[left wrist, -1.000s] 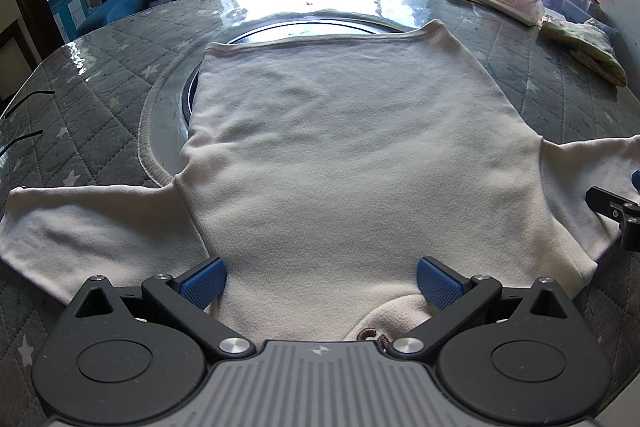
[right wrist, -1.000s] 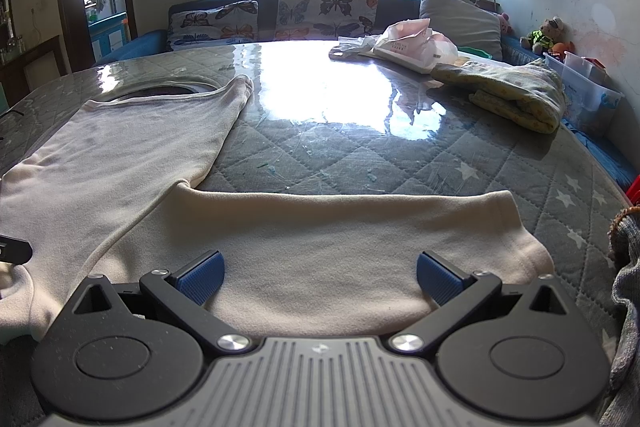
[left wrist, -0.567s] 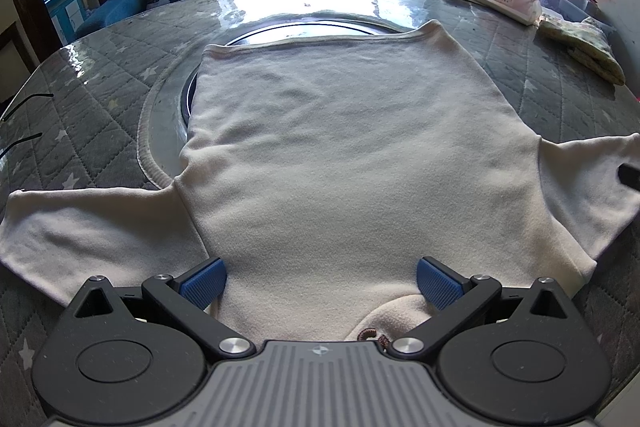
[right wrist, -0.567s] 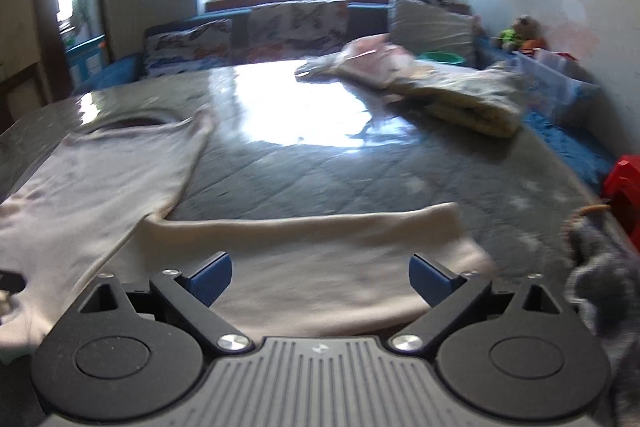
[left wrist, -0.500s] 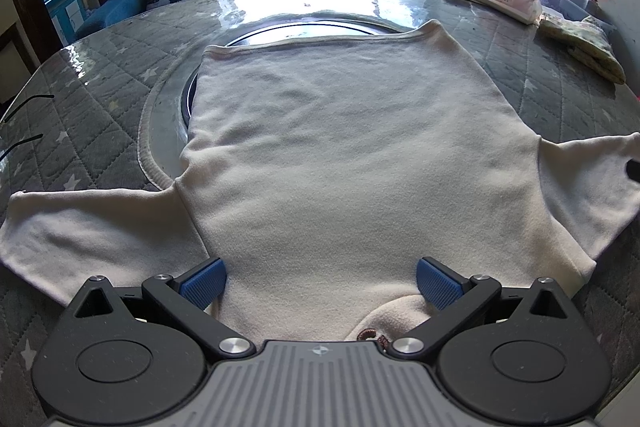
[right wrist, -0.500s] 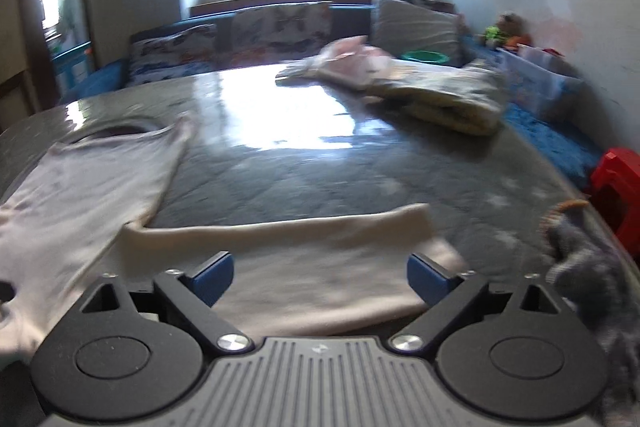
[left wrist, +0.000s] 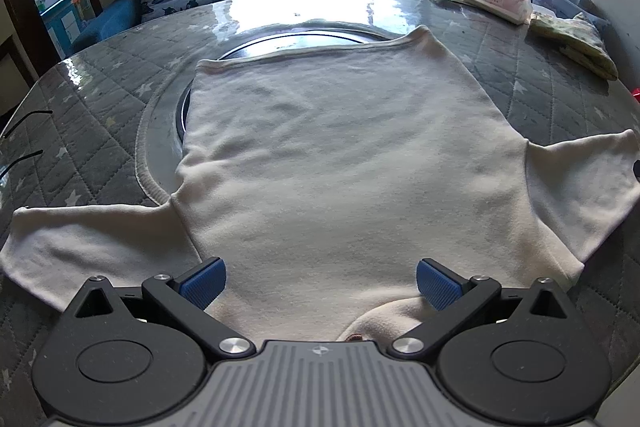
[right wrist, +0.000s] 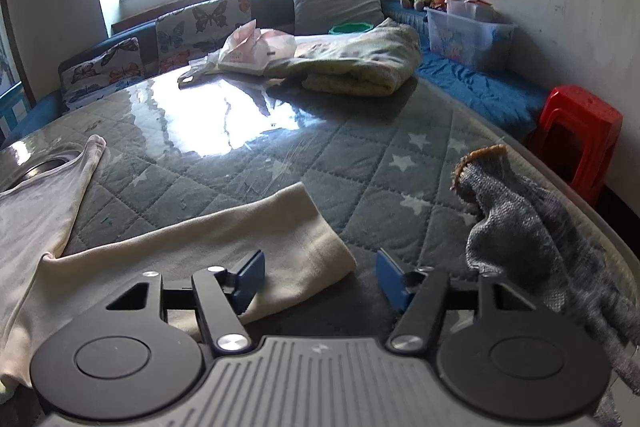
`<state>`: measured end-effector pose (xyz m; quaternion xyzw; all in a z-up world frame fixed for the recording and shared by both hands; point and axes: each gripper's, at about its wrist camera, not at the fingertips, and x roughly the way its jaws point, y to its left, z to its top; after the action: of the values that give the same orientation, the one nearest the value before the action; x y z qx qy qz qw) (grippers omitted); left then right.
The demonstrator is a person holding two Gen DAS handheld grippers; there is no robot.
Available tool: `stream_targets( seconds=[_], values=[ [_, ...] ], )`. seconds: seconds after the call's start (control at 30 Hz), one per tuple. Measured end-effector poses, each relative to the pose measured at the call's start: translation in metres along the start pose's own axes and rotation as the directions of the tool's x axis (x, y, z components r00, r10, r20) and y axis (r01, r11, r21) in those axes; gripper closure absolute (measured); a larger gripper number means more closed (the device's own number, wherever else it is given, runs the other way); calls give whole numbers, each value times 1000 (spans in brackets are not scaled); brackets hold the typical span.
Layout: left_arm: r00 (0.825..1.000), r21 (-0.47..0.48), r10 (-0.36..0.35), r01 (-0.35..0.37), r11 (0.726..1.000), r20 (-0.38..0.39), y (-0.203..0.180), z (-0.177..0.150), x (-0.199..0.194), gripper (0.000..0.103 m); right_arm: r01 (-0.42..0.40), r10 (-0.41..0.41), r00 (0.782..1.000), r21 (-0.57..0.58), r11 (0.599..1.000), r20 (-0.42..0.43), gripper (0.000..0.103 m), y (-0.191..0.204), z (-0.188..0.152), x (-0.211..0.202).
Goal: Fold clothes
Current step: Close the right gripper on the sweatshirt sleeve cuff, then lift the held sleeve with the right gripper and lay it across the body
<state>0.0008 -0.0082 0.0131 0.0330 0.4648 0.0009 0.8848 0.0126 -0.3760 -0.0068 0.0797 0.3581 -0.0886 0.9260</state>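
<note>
The left tool (left wrist: 318,285) hangs with its 2 blue pads spread wide over the collar end of the cream sweater (left wrist: 340,155), gripping nothing. The sweater lies flat on the quilted grey worktop (left wrist: 96,147), its hem over the round inset at the worktop's middle and a sleeve out to each side. The right tool (right wrist: 320,281) is spread too, low at the cuff of the sweater's right sleeve (right wrist: 224,243), its left pad over the fabric. Just beyond that cuff a grey knit garment (right wrist: 532,239) drapes the worktop's edge. Farther from the sweater lie a folded blanket (right wrist: 360,67) and a plastic bag (right wrist: 256,47).
</note>
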Motion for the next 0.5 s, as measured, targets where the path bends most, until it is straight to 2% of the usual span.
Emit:
stream_targets(
  seconds=[0.07,0.1,0.17,0.2,0.3,0.5],
  values=[
    [1000,3,7,-7,1000,8,1,2,-2,0,3,-3,1000,2,1000,2,57,1,0,-1],
    [1000,4,10,-10,1000,12,2,2,-4,0,3,-3,1000,2,1000,3,71,1,1,0],
    [1000,2,13,-13,1000,19,3,4,-6,0,1,-1,1000,1,1000,0,77,1,4,0],
    [1000,1,12,-13,1000,23,3,5,-7,0,2,-2,1000,0,1000,-1,84,1,5,0],
    [999,11,9,-9,1000,31,3,5,-10,0,-1,1,1000,-7,1000,8,96,0,10,-3],
    [999,24,4,-5,1000,43,1,4,-15,0,-30,31,998,-27,999,55,98,2,21,-18]
  ],
)
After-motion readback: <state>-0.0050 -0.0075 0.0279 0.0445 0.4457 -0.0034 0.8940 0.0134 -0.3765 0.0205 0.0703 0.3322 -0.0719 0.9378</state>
